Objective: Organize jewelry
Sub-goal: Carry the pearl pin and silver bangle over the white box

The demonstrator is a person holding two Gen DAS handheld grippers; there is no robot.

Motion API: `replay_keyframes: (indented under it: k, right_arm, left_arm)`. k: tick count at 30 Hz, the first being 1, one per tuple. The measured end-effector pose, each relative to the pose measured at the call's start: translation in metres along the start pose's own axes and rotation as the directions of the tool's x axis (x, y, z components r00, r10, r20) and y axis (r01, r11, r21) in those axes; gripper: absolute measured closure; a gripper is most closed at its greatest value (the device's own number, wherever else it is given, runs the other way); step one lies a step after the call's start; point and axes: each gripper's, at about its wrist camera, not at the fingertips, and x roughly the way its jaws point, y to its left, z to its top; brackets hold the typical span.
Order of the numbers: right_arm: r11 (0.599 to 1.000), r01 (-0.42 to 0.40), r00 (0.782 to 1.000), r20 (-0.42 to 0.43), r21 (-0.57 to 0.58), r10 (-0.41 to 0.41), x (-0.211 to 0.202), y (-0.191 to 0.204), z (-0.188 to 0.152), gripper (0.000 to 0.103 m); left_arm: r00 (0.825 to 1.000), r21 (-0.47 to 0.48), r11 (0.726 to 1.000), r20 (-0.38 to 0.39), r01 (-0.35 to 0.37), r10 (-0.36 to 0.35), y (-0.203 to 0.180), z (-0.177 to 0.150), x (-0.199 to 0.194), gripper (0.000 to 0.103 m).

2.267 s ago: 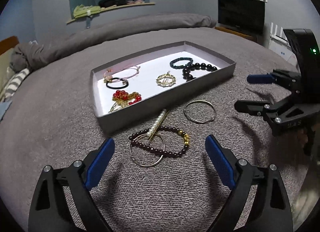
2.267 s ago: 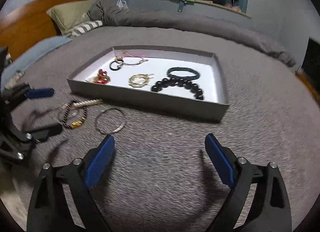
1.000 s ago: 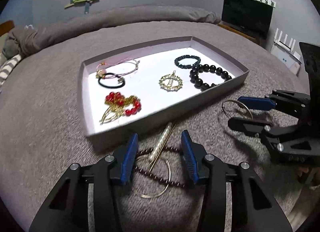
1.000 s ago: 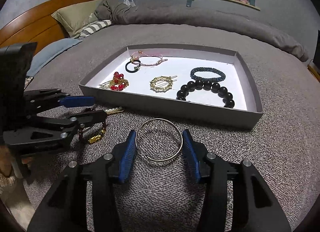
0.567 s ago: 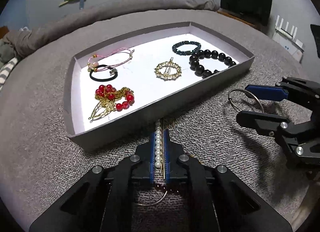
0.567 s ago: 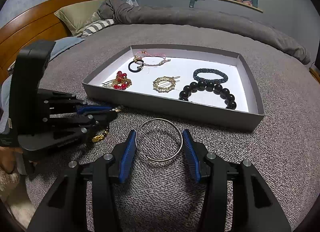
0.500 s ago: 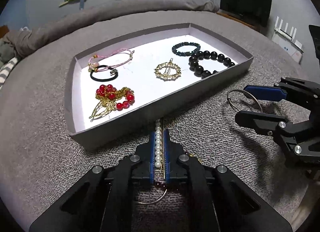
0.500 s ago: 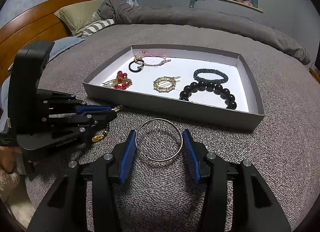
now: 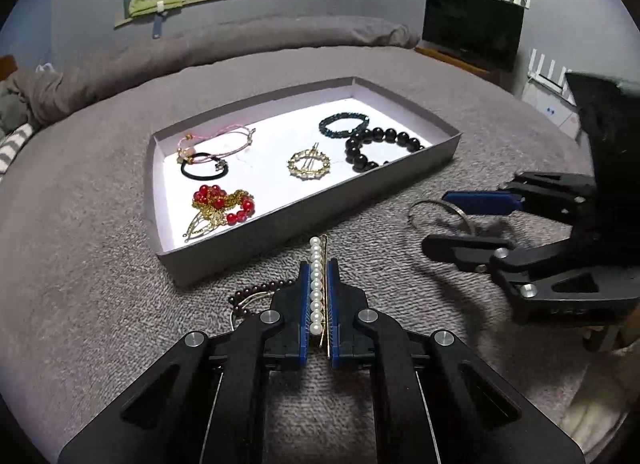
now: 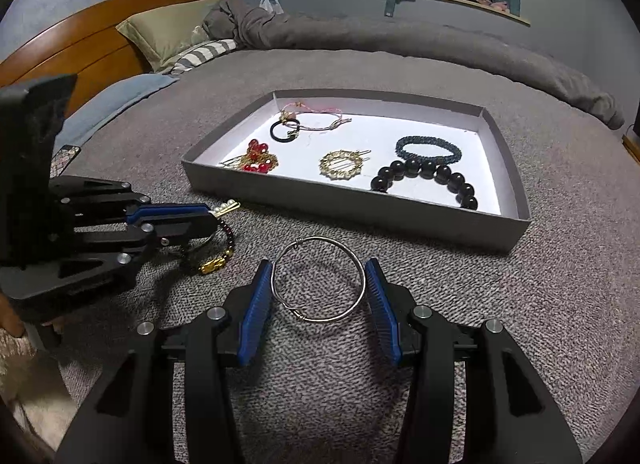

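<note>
My left gripper [image 9: 319,276] is shut on a pearl hair clip [image 9: 317,284] and holds it just above the grey bedspread, in front of the grey tray [image 9: 280,220]. My right gripper [image 10: 319,288] is shut on a thin silver ring bangle [image 10: 319,284], held lifted near the tray's front wall [image 10: 360,216]. The bangle also shows in the left wrist view [image 9: 440,214]. A dark beaded bracelet with a gold clasp [image 10: 218,258] and a wire hoop [image 9: 250,302] lie on the bedspread under the left gripper.
The tray holds a pink cord bracelet [image 9: 218,140], black hair tie [image 9: 202,168], red bead and gold piece [image 9: 222,204], gold round clip [image 9: 309,164], teal bracelet [image 9: 343,124] and black bead bracelet [image 9: 378,146]. Pillows and a wooden headboard [image 10: 80,52] lie far left.
Both grippers closed from open: the left on the pearl clip, the right on the silver bangle. Both items have since risen slightly off the bedspread.
</note>
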Motion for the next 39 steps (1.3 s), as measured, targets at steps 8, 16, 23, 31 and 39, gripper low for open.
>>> replay_keyframes:
  k: [8, 16, 23, 31, 39]
  right_arm:
    - [1.0, -0.021, 0.999, 0.034, 0.021, 0.02, -0.008, -0.01, 0.007, 0.056]
    - [0.996, 0.042, 0.992, 0.113, 0.082, -0.051, -0.015, -0.041, 0.043, 0.056]
    - [0.979, 0.167, 0.972, 0.147, 0.115, -0.183, 0.0, -0.074, 0.076, 0.056]
    - [0.963, 0.239, 0.967, 0.06, 0.127, -0.248, 0.044, -0.101, 0.12, 0.056]
    - [0.951, 0.288, 0.956, -0.094, 0.115, -0.278, 0.093, -0.108, 0.143, 0.056]
  left_arm:
    - [0.998, 0.0, 1.0, 0.058, 0.003, -0.003, 0.003, 0.022, -0.012, 0.095]
    - [0.996, -0.026, 0.999, 0.09, -0.019, 0.021, 0.018, 0.068, 0.006, 0.095]
    - [0.993, -0.072, 0.994, 0.076, -0.086, 0.091, 0.026, 0.093, 0.039, 0.095]
    - [0.992, -0.05, 0.991, -0.024, -0.126, 0.125, 0.025, 0.091, 0.075, 0.095]
    - [0.99, -0.083, 0.988, -0.073, -0.128, 0.122, 0.04, 0.093, 0.09, 0.095]
